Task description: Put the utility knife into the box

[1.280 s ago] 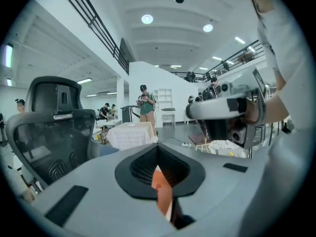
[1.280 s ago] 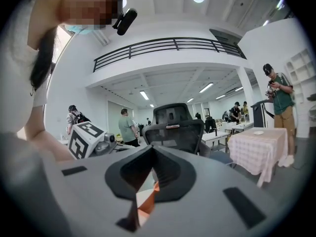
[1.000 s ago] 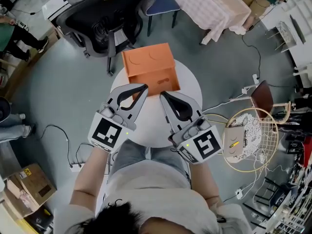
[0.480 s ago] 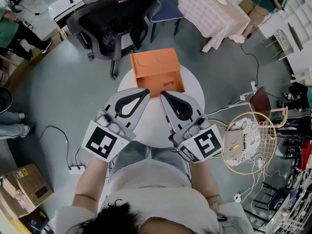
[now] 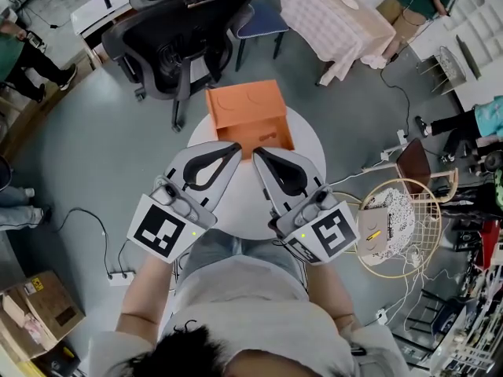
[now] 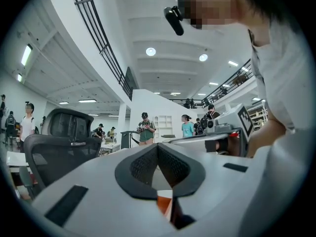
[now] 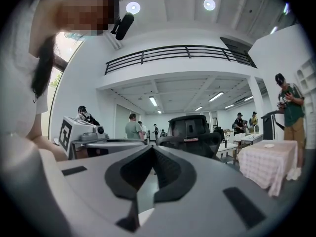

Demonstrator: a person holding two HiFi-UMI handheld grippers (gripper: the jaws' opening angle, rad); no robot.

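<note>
Left tool (image 5: 235, 146) and right tool (image 5: 256, 152), jaws together, near orange box (image 5: 240, 105).

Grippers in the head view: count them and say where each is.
2. The left gripper is over the left side of the round table, the right gripper over its right; both point toward the orange box.

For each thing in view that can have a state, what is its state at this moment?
Left hand-held gripper: shut, holding nothing.
Right hand-held gripper: shut, holding nothing.
Orange box: lid open, standing on the round table.
Utility knife: in neither gripper; elsewhere it cannot be made out for certain.
Office chair: unoccupied.
</note>
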